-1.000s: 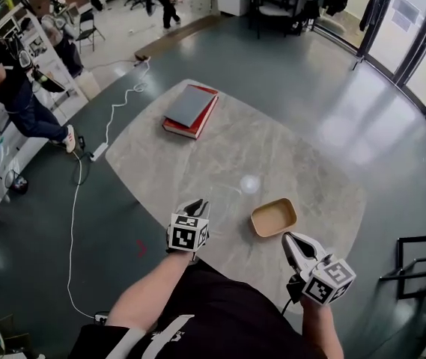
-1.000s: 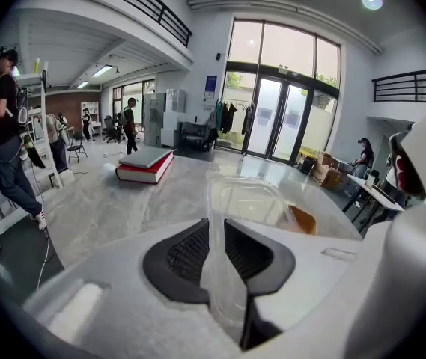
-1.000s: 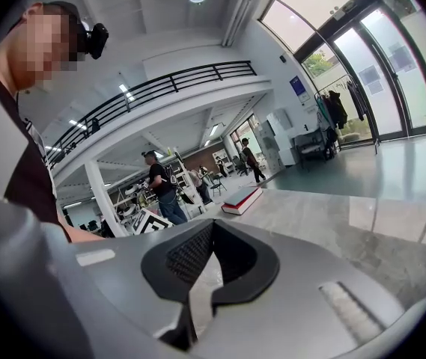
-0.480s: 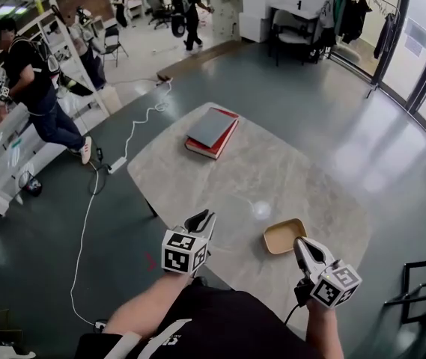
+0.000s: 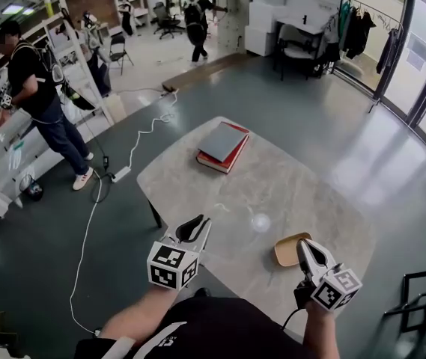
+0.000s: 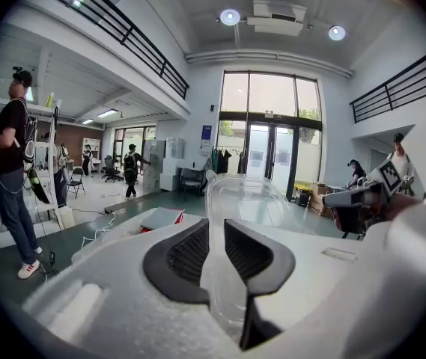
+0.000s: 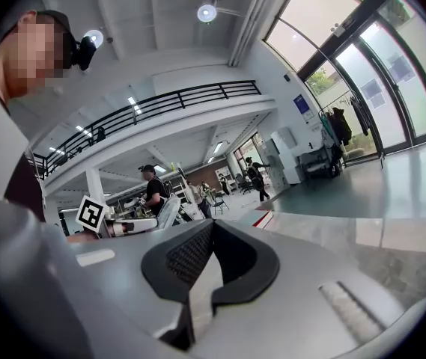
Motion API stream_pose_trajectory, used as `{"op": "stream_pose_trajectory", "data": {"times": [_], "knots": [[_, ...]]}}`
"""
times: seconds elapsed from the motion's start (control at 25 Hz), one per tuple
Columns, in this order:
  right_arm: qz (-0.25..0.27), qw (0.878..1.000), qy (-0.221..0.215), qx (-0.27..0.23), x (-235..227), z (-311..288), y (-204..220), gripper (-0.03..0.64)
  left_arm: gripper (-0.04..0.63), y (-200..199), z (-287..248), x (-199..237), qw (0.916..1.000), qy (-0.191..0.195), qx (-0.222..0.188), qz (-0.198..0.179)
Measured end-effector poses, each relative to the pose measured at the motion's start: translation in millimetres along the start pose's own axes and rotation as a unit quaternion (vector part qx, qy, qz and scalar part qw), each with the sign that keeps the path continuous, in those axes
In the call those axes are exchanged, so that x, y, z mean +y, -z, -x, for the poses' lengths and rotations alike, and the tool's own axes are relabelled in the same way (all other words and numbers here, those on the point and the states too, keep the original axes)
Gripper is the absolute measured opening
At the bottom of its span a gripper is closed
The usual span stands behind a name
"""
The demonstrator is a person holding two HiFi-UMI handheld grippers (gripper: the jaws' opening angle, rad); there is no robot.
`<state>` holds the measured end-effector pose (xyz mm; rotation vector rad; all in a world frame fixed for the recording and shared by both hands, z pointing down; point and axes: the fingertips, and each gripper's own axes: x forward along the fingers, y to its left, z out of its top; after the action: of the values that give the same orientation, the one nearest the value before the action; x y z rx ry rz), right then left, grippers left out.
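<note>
Left claw point(image 5: 196, 229): clamped on a clear plastic lid point(image 6: 244, 200), raised over the worktop's point(image 5: 302, 193) near edge.
Right claw point(image 5: 305, 247): closed on the tan tray point(image 5: 287, 250), near right.
Worktop: pale marbled stone; stacked books point(image 5: 222, 146) far side.
Room: glossy grey-green floor point(image 5: 295, 103), white cable point(image 5: 134, 152) left.

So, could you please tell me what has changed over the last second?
The left gripper, shut on the clear plastic lid, has risen and drawn back from the tan tray. Its view now looks across the hall instead of down onto the table. The right gripper stays shut on the tray's rim, and the books lie as before.
</note>
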<state>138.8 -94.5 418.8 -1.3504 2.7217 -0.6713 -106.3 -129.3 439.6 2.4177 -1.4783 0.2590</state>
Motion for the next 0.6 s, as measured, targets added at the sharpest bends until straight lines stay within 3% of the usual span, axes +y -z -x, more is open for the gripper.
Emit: {"op": "stream_pose_trajectory", "data": {"times": [0.6], "knots": [[0.044, 0.998, -0.004, -0.036, 33, -4, -26, 0.002, 0.067, -49, 40, 19, 0.9976, 0.007, -0.068, -0.003]]}}
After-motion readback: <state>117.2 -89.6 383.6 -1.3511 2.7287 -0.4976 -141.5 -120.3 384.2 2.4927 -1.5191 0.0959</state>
